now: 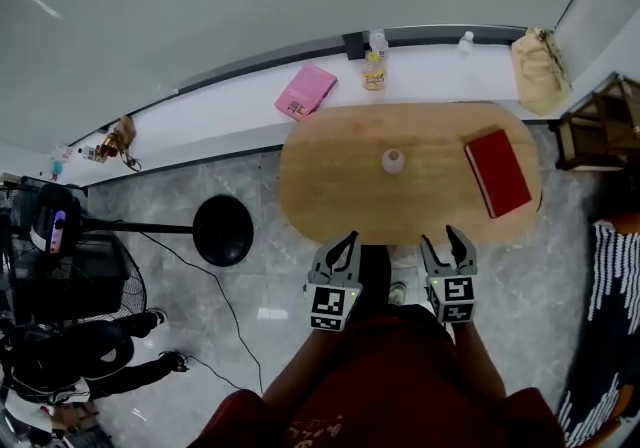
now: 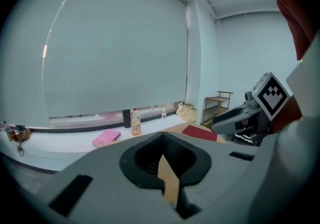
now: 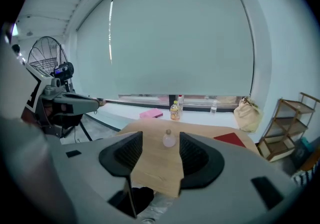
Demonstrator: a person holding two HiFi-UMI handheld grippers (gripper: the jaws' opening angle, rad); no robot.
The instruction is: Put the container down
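On the middle of the wooden table (image 1: 330,186), the small round container (image 1: 393,161) is standing upright by itself, nothing touching it. Back at the near edge, the right gripper (image 1: 441,236) is hanging with jaws spread and empty, and the left gripper (image 1: 345,239) is hanging nearly closed on nothing. The putting-down looks finished, with nothing left to do.

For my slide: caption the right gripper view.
Open right gripper aimed at small flask on wooden table.
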